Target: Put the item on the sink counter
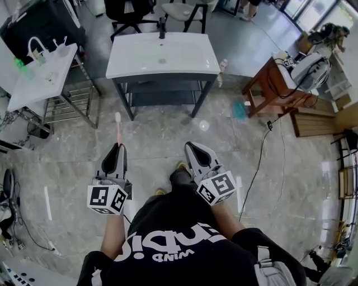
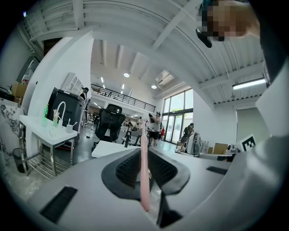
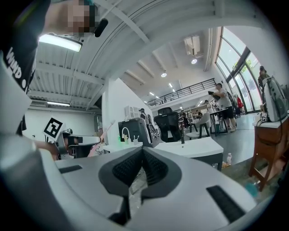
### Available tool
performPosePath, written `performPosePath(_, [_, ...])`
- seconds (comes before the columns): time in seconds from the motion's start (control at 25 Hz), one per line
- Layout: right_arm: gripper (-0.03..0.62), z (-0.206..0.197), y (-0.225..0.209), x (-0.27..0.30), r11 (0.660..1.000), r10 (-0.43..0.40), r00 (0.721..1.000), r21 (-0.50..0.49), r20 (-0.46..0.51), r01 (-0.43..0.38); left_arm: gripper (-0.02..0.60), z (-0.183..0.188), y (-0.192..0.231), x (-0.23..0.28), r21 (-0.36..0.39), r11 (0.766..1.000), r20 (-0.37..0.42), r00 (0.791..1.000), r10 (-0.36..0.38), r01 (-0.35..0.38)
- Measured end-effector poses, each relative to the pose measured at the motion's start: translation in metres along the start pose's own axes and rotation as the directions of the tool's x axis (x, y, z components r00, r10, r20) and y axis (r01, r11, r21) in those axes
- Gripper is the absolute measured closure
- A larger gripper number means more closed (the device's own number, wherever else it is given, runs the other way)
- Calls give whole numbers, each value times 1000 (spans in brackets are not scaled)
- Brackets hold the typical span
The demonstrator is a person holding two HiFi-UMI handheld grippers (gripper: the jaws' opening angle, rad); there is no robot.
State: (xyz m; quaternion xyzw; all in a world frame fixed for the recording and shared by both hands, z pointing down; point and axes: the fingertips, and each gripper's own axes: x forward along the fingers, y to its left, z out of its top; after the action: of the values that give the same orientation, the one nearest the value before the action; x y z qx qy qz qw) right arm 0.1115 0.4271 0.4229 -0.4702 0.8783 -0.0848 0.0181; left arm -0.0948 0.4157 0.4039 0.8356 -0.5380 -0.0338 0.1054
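A pink toothbrush [image 1: 118, 127] sticks forward out of my left gripper [image 1: 118, 147], which is shut on its handle. In the left gripper view the pink handle [image 2: 144, 173] runs upright between the two dark pads. My right gripper [image 1: 189, 147] is held beside it at the same height, shut with nothing between its pads [image 3: 156, 169]. The white sink counter [image 1: 162, 56] with a black faucet stands ahead of both grippers, across a stretch of grey floor. It also shows past the jaws as a white slab [image 2: 110, 148] and, in the right gripper view, as a white top [image 3: 194, 148].
A white table [image 1: 39, 78] with a faucet and cups stands at the left, with a wire rack [image 1: 72, 106] beside it. A wooden desk [image 1: 277, 86] is at the right. A teal object [image 1: 239, 110] and a cable [image 1: 260, 162] lie on the floor. A black chair [image 1: 128, 11] stands behind the sink.
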Motion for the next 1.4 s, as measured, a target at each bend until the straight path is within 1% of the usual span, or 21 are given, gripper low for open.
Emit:
performPosePath(0.16, [576, -1, 1, 9, 1000, -5, 1000, -13, 6, 5, 518, -2, 7, 5, -4, 1000, 6, 1000, -15, 15])
performPosePath(0.52, [576, 1, -5, 41, 1000, 5, 1000, -1, 11, -5, 518, 4, 25, 26, -2, 1000, 2, 1000, -17, 17])
performPosePath(0.76, [576, -1, -10, 68, 1000, 30, 999, 0, 14, -30, 518, 5, 41, 43, -7, 1000, 10, 1000, 0, 0])
performPosePath(1.04, [576, 7, -33, 95, 1000, 21, 999, -4, 24, -21, 518, 11, 49, 78, -6, 1000, 10, 1000, -12, 13])
performPosePath(1.4, [576, 18, -74, 132, 1000, 16, 1000, 15, 18, -16, 518, 20, 59, 132, -8, 1000, -2, 1000, -13, 13])
